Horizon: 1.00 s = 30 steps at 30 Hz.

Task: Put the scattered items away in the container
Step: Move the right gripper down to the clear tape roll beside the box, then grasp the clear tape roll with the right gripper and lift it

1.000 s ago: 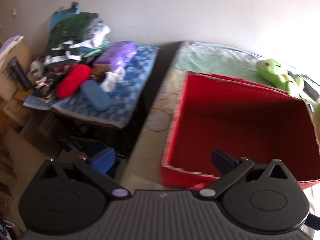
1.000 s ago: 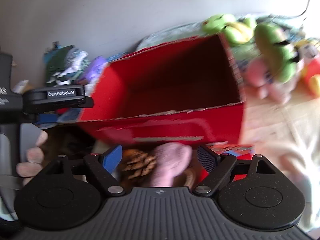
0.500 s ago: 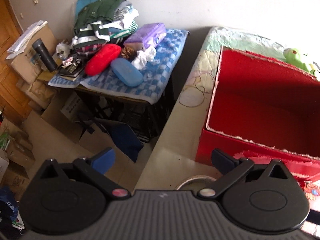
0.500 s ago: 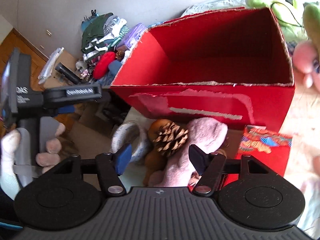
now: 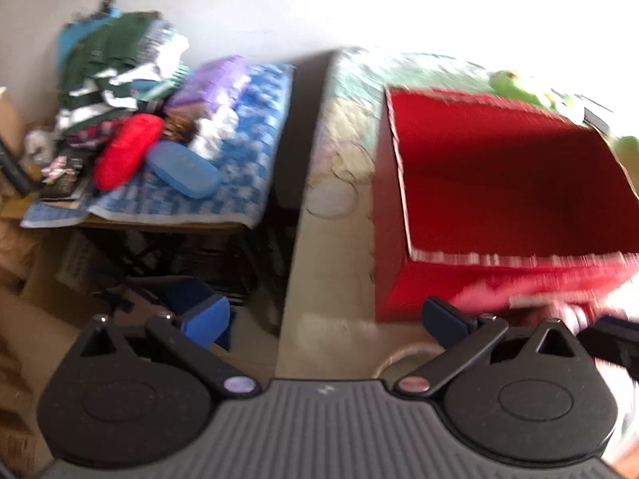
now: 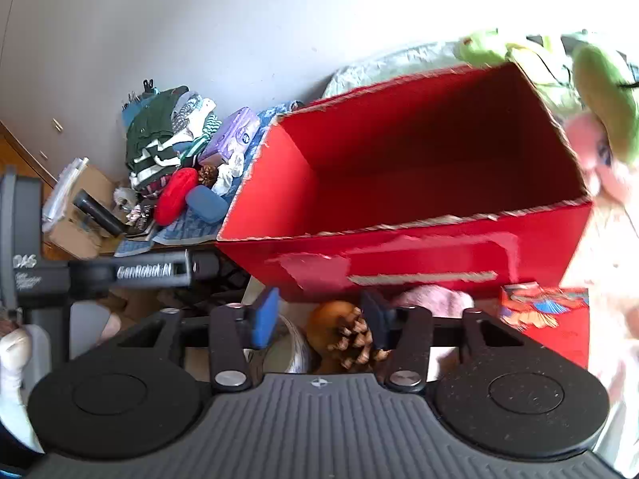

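Both tongs gape empty: right tongs (image 6: 321,319) straddle a pinecone (image 6: 355,339) below the red box's (image 6: 399,255) near wall.

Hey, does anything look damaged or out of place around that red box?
Yes. The red box has its red facing torn from the front wall, baring pale strips, and its rim is ragged. A pinecone, between the right gripper's open jaws, lies outside it.

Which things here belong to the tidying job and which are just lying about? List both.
Job: red box, pine cone, pink plush before the box, green plush behind it, right claw.

Lying about: clothes pile, purple tissue pack, blue case, red case, all on the side table.
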Each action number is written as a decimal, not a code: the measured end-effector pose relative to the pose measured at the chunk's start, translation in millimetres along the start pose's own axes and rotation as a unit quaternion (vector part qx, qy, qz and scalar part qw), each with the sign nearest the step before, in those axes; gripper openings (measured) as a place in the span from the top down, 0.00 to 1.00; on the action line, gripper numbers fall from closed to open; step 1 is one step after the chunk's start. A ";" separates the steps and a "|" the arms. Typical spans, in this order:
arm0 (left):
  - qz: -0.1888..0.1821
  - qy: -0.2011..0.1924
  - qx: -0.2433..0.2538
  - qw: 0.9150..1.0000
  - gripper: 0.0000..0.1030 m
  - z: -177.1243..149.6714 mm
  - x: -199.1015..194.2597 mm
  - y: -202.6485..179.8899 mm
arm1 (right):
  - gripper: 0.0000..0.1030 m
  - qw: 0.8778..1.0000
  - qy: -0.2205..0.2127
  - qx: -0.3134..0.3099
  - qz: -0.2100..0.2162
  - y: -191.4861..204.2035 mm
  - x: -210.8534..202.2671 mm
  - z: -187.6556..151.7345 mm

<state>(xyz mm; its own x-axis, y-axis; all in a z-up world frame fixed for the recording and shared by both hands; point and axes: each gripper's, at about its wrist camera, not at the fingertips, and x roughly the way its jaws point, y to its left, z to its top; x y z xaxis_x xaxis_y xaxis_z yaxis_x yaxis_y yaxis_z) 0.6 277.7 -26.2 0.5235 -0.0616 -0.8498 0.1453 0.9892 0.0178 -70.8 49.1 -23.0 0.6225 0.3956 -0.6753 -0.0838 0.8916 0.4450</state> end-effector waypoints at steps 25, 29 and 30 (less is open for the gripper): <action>-0.133 0.153 0.145 0.968 0.72 -32.9 76.1 -9.1 | 0.83 0.989 0.113 -0.019 -0.097 47.8 98.0 -46.7; -0.136 0.148 0.164 0.966 0.82 -34.5 74.6 -15.0 | 0.90 0.988 0.113 -0.029 -0.100 46.6 95.3 -48.2; -0.135 0.145 0.167 0.966 0.83 -35.3 72.9 -15.4 | 0.90 0.988 0.112 -0.028 -0.099 48.8 94.1 -49.0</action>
<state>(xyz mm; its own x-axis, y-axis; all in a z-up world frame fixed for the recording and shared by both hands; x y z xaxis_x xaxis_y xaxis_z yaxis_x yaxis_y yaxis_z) 6.9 262.6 -107.0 0.1777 -0.2236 -0.9583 0.5319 0.8412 -0.0977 -54.5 140.6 -93.6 0.4439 0.2460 -0.8616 -0.0253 0.9646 0.2624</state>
